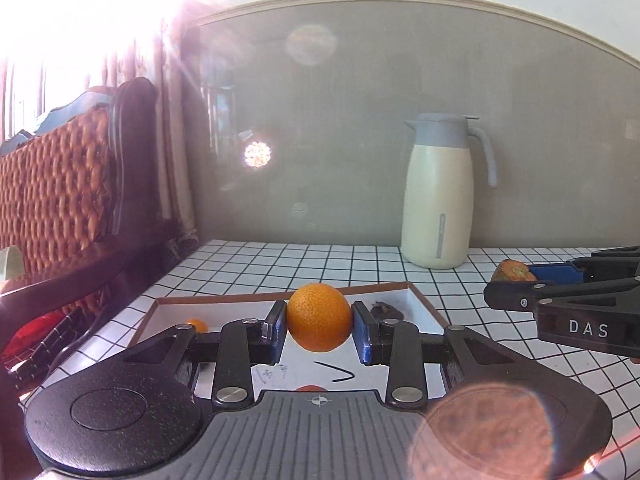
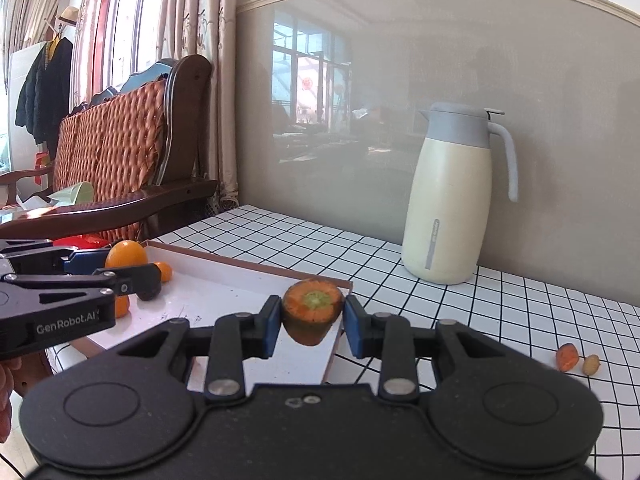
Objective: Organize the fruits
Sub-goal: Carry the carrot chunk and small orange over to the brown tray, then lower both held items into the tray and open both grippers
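My left gripper (image 1: pixel 320 330) is shut on an orange (image 1: pixel 319 317) and holds it above a shallow white box (image 1: pixel 416 300) with a brown rim. My right gripper (image 2: pixel 312 322) is shut on a carrot stub (image 2: pixel 313 310), cut end facing the camera, above the box's right corner (image 2: pixel 240 276). In the left wrist view the right gripper (image 1: pixel 516 276) shows at the right with the carrot stub (image 1: pixel 514 270). In the right wrist view the left gripper (image 2: pixel 120 268) shows at the left with the orange (image 2: pixel 126 254). A small orange fruit (image 2: pixel 164 271) and a dark fruit (image 2: pixel 149 294) lie in the box.
A cream thermos jug (image 2: pixel 452 200) with a grey lid stands at the back against the wall. A carrot piece (image 2: pixel 567 357) and a small yellowish fruit (image 2: pixel 591 364) lie on the checked tablecloth (image 2: pixel 500 312) at right. A wooden chair (image 2: pixel 120 152) stands left of the table.
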`<state>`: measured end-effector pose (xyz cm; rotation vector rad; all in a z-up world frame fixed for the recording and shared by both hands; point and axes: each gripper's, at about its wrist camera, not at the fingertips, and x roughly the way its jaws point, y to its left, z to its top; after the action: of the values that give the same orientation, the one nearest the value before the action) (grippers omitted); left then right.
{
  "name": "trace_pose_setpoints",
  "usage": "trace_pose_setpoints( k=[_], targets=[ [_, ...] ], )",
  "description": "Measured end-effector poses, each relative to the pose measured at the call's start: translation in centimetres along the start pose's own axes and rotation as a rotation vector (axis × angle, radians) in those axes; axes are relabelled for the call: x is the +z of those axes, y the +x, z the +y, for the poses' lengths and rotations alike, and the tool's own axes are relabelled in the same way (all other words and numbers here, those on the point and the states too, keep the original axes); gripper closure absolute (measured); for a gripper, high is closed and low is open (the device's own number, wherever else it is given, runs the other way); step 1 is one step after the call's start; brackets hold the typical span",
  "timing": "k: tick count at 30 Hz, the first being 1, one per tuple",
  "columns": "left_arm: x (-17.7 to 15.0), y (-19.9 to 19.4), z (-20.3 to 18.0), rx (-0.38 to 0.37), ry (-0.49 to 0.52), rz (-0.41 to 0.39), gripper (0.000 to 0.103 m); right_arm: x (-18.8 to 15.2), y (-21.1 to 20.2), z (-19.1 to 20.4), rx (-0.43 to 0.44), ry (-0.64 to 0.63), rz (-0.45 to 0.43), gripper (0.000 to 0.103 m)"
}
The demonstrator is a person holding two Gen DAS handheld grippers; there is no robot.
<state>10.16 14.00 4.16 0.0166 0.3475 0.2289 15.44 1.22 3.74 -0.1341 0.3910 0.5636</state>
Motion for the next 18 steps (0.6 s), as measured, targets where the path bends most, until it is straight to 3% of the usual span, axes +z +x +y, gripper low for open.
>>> trace_pose_setpoints(
  k=[18],
  targets=[
    [-0.7,1.4,7.7,0.131,-0.042,0.014,0.068,1.6,3.4,4.0,0.049,-0.022,-0.01,0.078]
  ],
)
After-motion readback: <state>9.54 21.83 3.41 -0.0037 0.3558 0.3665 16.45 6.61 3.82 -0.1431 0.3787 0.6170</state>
